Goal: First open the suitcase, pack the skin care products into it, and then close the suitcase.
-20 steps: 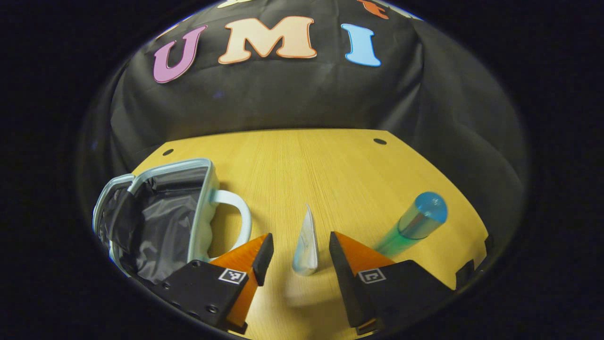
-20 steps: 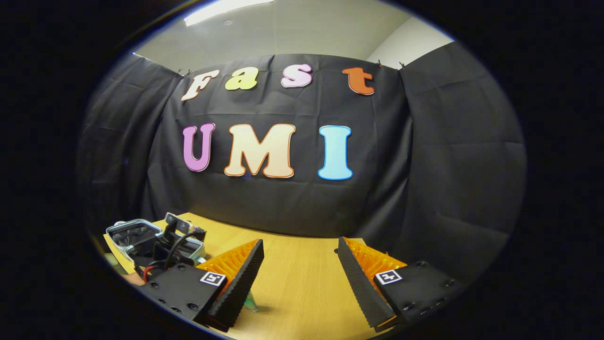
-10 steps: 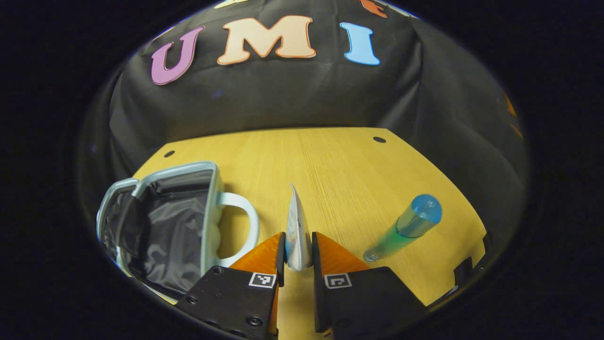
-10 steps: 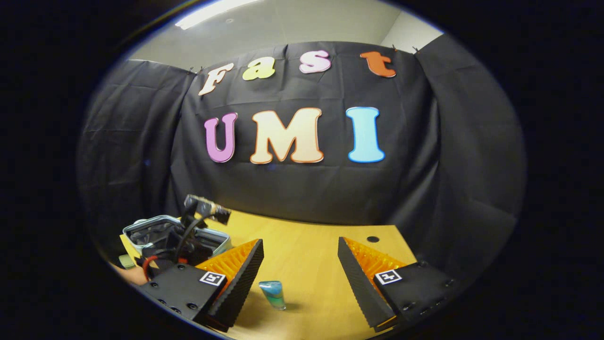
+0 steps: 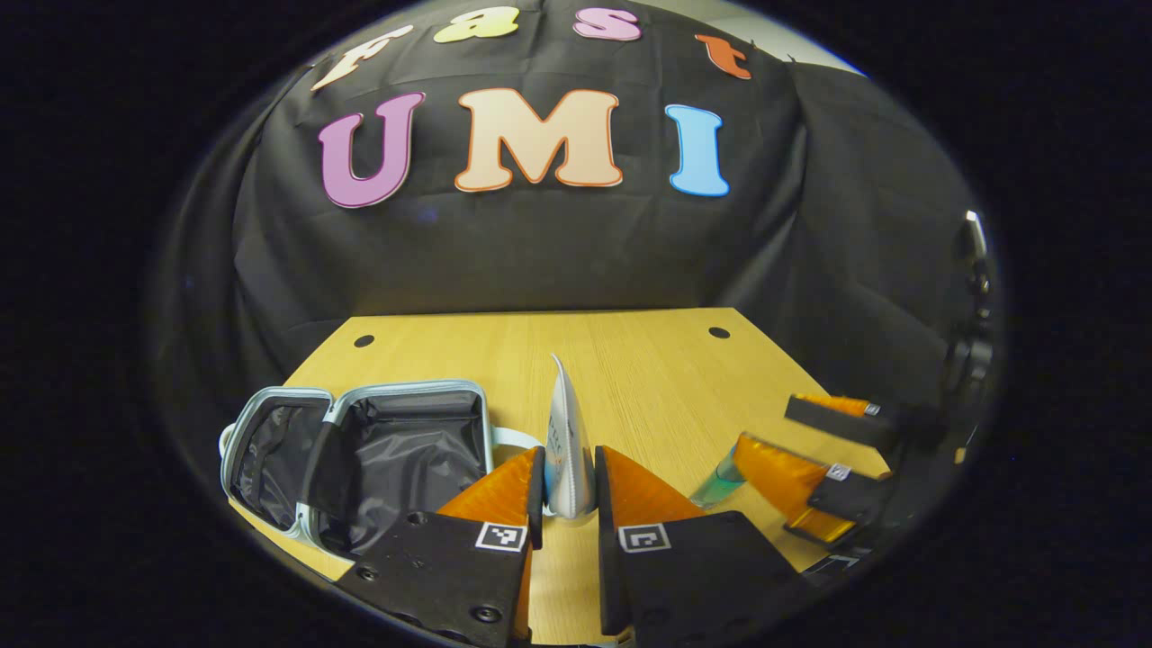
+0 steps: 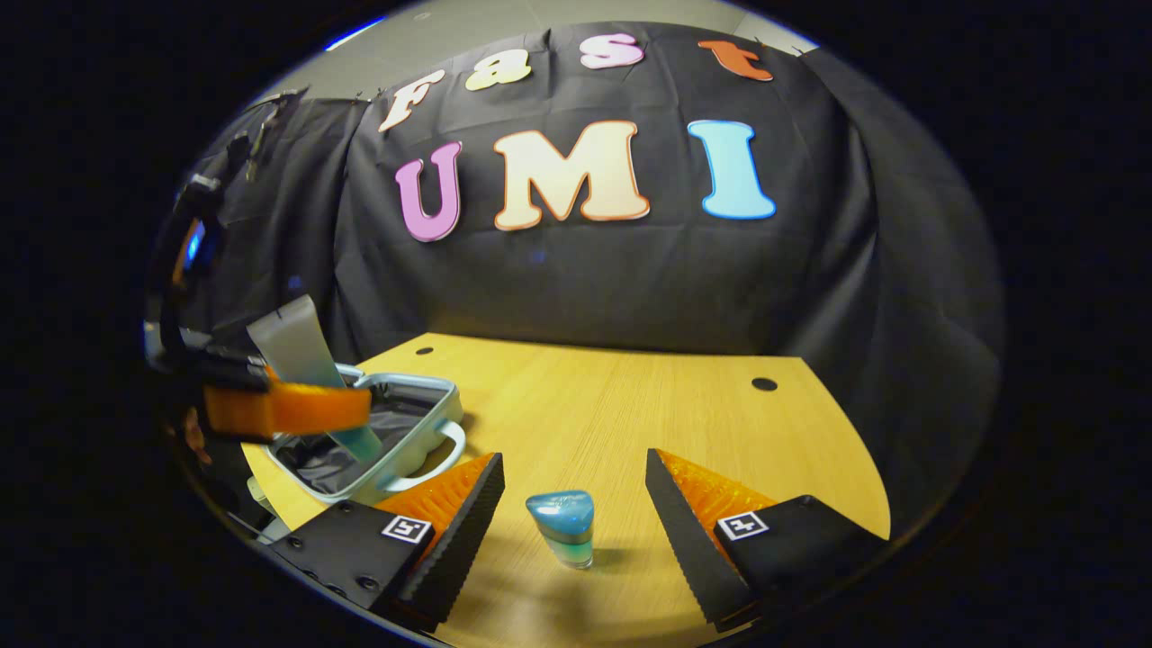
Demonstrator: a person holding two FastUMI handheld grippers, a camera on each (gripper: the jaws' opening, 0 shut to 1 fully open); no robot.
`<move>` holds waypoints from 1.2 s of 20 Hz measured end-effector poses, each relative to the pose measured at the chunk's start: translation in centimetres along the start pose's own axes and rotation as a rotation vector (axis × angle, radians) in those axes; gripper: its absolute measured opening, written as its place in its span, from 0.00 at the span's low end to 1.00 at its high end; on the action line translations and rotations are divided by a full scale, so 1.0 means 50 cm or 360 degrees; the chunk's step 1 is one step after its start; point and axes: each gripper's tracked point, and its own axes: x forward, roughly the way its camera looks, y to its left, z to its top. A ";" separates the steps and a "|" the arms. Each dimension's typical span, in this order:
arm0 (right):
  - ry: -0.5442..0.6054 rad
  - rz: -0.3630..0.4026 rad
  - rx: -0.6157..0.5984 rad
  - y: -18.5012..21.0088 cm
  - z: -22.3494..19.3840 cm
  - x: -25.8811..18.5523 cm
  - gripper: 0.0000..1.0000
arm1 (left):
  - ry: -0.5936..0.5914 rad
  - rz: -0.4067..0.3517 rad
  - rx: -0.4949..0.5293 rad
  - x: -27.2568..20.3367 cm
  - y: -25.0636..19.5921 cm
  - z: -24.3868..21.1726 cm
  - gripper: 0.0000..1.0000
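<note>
Now left tongs point(image 5: 569, 490) pinch the tube point(image 5: 567, 445), lifted off the bench point(image 5: 630, 360); right tongs point(image 6: 573, 508), spread, have dropped around the bottle point(image 6: 562, 526).

Suitcase point(image 6: 396, 432) left of bottle point(image 6: 562, 526)

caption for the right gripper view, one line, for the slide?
Open right gripper straddles a blue-capped bottle on the wooden table; left gripper holds a tube above the open suitcase.

Smooth wood-grain table point(image 6: 630, 405), glossy translucent plastic bottle point(image 6: 561, 526)
</note>
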 end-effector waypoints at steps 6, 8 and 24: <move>0.0104 -0.0006 -0.0127 0.013 -0.091 0.051 0.99 | 0.0025 0.0065 -0.0026 -0.046 0.047 -0.006 0.22; 0.0129 0.0002 -0.0142 0.016 -0.117 0.063 0.99 | 0.0024 0.0098 -0.0023 -0.061 0.064 -0.007 0.22; 0.0128 0.0267 -0.0087 0.171 -0.017 0.006 0.42 | 0.0331 0.0342 -0.0102 -0.035 0.306 -0.121 0.23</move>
